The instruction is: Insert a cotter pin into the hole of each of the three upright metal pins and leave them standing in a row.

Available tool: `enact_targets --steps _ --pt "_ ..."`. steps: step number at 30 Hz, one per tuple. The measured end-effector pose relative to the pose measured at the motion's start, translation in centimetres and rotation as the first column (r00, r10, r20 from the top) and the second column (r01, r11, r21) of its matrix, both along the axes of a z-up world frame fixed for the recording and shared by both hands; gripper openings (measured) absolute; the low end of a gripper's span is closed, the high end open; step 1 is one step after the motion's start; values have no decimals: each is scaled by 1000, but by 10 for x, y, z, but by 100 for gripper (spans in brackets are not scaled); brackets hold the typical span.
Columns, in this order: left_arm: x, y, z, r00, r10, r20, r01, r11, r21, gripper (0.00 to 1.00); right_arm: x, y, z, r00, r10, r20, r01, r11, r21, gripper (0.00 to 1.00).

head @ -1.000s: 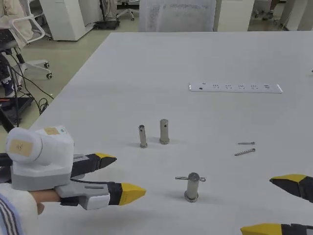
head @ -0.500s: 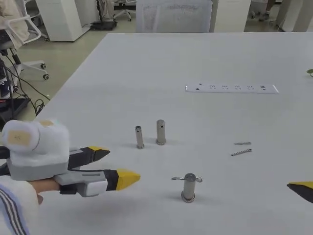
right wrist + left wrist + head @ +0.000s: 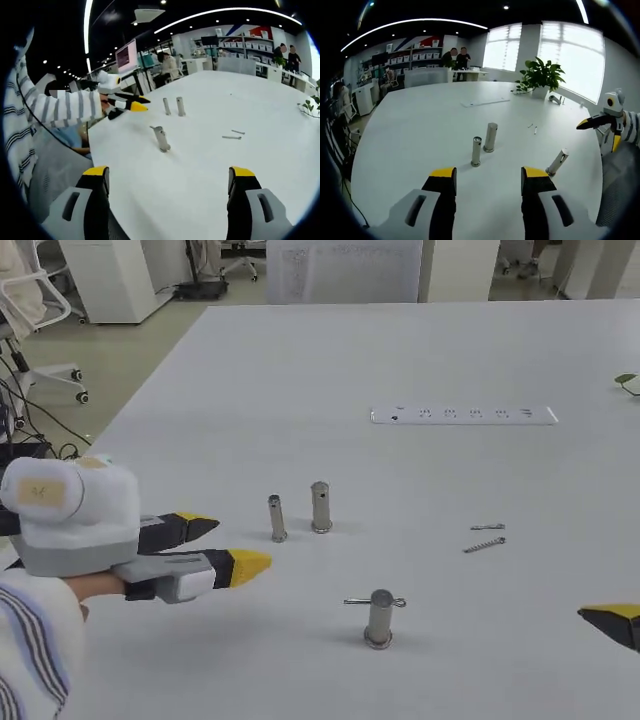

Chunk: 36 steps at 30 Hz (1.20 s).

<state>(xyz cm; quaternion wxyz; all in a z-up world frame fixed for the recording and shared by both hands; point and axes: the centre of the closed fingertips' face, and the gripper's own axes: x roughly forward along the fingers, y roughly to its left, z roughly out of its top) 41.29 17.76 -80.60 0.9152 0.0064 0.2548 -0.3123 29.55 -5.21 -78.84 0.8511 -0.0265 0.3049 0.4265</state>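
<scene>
Three metal pins stand upright on the white table (image 3: 300, 370). A thin pin (image 3: 277, 518) and a thicker pin (image 3: 320, 507) stand side by side. A third pin (image 3: 379, 618) stands nearer, with a cotter pin (image 3: 372, 601) through its head. Two loose cotter pins (image 3: 485, 544) lie flat to the right. My left gripper (image 3: 225, 545) hovers open and empty left of the pins. In the left gripper view, the left gripper (image 3: 487, 177) points at the pair (image 3: 476, 151). My right gripper (image 3: 170, 172) is open and empty, well back from the near pin (image 3: 161, 138); one of its fingertips (image 3: 610, 625) shows at the head view's lower right.
A white power strip (image 3: 463, 416) lies across the table beyond the pins. A potted plant (image 3: 540, 77) stands at the table's far edge. Office chairs and cabinets stand past the table's left side. People sit and stand in the background.
The right gripper has drawn back to the lower right, so only one jaw tip shows. The left gripper has eased slightly away from the near pin. The pins have not moved.
</scene>
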Motion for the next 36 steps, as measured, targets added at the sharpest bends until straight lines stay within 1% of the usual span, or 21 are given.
enact_targets --steps 1,2,3,7,10,13,19,23,26,28,31,36 --pt "2 -1 0 1000 0 2 0 1000 4 48 0 0 1 1000 0 1 0 1000 0 100" --pt "4 -3 -2 1000 -6 7 6 1000 25 47 0 -1 1 1000 -1 1 1 1000 -3 100" --pt "6 -4 -3 1000 -6 9 5 999 33 46 0 -1 1 1000 -3 2 3 1000 -4 100" --pt "15 -6 -7 1000 12 14 -13 999 41 40 1 -3 3 1000 -13 4 13 1000 0 100" --pt "21 -6 -12 999 28 21 -29 998 63 40 1 -3 4 1000 -18 5 18 1000 -1 99" --pt "25 -8 -15 999 34 16 -34 998 55 36 2 -4 6 1000 -22 19 22 1000 -11 98" --pt "34 -11 -21 999 48 20 -49 997 65 33 3 -4 9 999 -26 23 26 1000 -4 98" --pt "37 -16 -23 999 43 17 -44 997 57 31 4 -5 10 999 -39 25 39 999 -4 98" --pt "41 -17 -25 999 44 25 -45 996 70 30 3 -5 9 999 -44 22 44 999 -2 98" --pt "43 -18 -25 999 43 26 -45 996 71 30 2 -6 9 999 -45 20 45 999 -2 98" --pt "45 -18 -26 999 45 26 -47 996 80 29 1 -7 8 999 -48 18 48 999 -2 98" --pt "50 -18 -25 998 44 36 -47 994 95 28 1 -11 7 998 -63 15 63 998 -1 98"
